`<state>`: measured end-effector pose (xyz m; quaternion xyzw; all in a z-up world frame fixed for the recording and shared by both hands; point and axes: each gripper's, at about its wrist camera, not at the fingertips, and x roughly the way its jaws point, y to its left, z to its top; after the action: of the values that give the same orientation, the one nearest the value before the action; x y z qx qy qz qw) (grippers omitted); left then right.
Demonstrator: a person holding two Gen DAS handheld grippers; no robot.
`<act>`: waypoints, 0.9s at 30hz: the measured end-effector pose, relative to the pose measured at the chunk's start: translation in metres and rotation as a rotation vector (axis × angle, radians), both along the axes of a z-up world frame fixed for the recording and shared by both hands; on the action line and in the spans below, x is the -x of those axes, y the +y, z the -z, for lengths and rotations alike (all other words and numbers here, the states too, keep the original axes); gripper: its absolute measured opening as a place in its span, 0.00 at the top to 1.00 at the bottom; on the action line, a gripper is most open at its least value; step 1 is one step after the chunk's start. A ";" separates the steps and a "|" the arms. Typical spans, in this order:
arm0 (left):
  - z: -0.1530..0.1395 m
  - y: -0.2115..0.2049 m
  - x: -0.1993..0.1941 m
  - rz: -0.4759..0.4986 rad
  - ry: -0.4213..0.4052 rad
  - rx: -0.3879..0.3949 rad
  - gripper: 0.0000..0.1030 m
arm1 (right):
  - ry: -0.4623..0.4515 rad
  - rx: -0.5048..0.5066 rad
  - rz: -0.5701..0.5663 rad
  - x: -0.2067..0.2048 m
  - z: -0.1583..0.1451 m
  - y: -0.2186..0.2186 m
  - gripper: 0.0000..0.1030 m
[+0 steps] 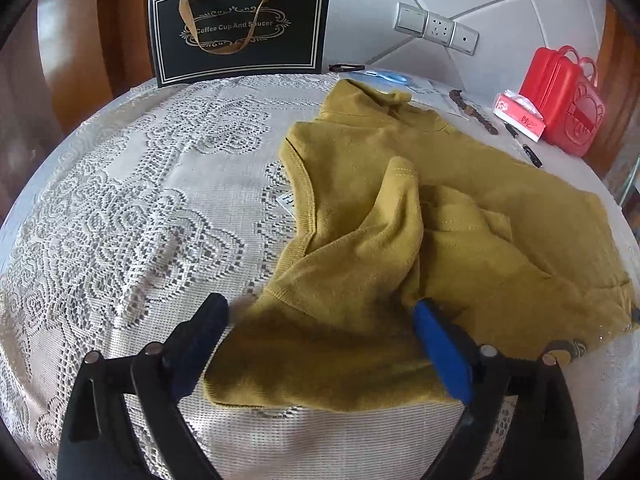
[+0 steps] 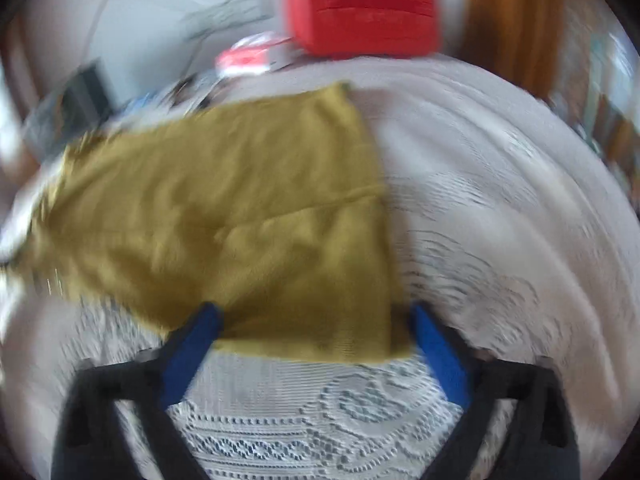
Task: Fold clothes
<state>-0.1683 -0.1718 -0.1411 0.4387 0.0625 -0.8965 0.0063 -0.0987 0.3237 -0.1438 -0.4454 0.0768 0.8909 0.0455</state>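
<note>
Lying crumpled at centre right on the lace tablecloth [image 1: 120, 200], the mustard shirt [image 1: 400, 240] is straddled by the parted left gripper [image 1: 320, 308]; only the blurred right-wrist view shows the shirt's flat hem corner [image 2: 360, 336] between the right gripper's [image 2: 314, 310] spread fingers.

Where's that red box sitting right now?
The red box sits at the far right edge of the table in the left wrist view, by the tiled wall, with a tissue pack right beside it; the mustard shirt lies nearer the camera.
</note>
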 end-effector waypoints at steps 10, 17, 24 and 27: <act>-0.005 -0.008 -0.005 -0.064 0.023 0.017 0.62 | 0.052 0.065 0.000 -0.018 0.000 0.011 0.49; -0.012 -0.010 -0.020 -0.054 -0.015 -0.020 0.90 | 0.004 -0.049 -0.046 -0.016 -0.008 -0.009 0.83; -0.033 -0.034 -0.083 0.014 -0.070 -0.091 0.91 | 0.043 -0.028 -0.084 -0.049 -0.041 0.004 0.83; -0.026 -0.032 -0.090 0.055 -0.138 -0.060 0.88 | -0.073 0.035 -0.102 -0.049 -0.025 0.019 0.59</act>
<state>-0.0784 -0.2037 -0.1155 0.5008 0.0767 -0.8617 -0.0272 -0.0498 0.3425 -0.1191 -0.4817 0.0679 0.8737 -0.0047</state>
